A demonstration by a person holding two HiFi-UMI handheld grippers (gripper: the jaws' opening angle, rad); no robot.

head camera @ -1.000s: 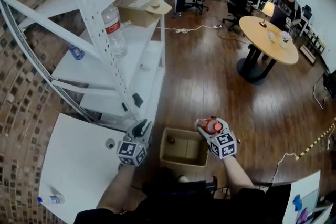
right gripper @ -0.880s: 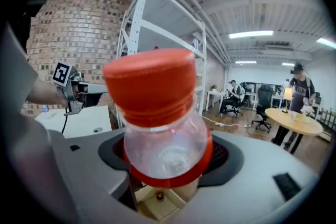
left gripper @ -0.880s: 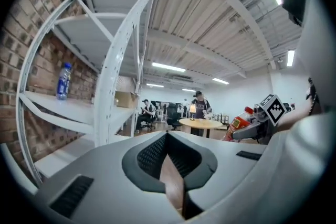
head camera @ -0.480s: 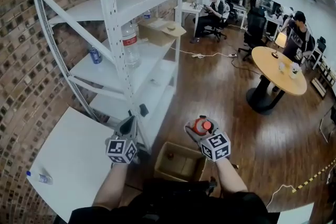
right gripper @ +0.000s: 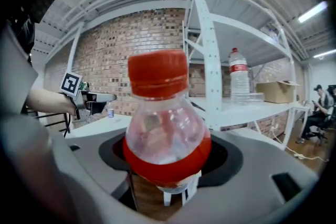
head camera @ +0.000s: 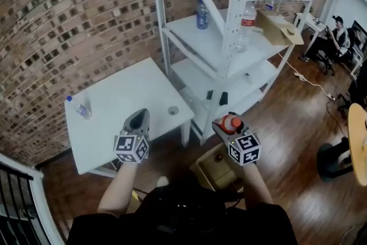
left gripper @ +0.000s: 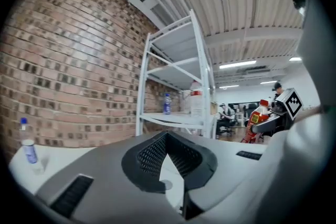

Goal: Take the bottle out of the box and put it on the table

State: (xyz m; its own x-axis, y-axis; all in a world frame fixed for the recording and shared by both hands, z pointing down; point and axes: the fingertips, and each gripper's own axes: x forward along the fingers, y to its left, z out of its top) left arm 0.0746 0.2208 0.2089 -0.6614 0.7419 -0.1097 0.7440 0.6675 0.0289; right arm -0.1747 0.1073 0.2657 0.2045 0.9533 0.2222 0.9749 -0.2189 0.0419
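Brick wall [head camera: 69, 20] backs table [head camera: 120, 101]; shelving [head camera: 215, 46] stands beside.

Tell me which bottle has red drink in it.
The red-capped bottle clamped in the right gripper; the shelf bottles and the small bottle on the white table look clear or blue.

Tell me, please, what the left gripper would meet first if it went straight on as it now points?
Probably the white shelf rack, passing above the white table; the left gripper points about level, so depth is uncertain.
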